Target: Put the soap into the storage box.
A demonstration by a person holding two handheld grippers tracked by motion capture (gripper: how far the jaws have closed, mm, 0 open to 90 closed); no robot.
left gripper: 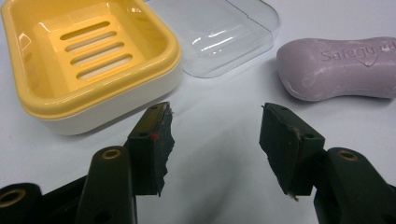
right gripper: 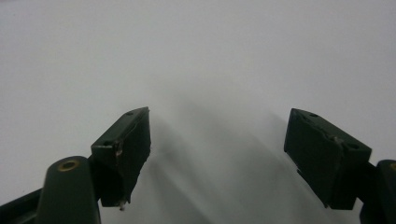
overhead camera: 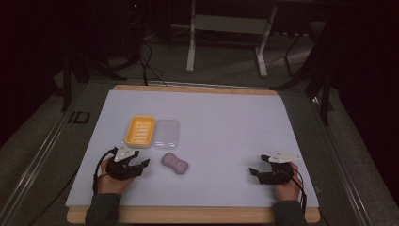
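a: lying on the white table (overhead camera: 226, 122), the purple soap bar (overhead camera: 174, 163) sits just right of the left gripper (overhead camera: 141, 165), near but apart from it.

b: and the yellow soap dish (overhead camera: 139, 131)?

a: beyond that gripper, with a clear lid (overhead camera: 167, 133) touching its right side.

b: how do the jaws stand?

a: spread wide, gripping nothing, touching nothing. the right gripper (overhead camera: 254, 172) is well apart at the table's right, jaws also spread and empty.

b: anything one view adds?

a: the left gripper view shows slots in the dish floor and lettering pressed into the soap; the right gripper view shows bare white table between its jaws.
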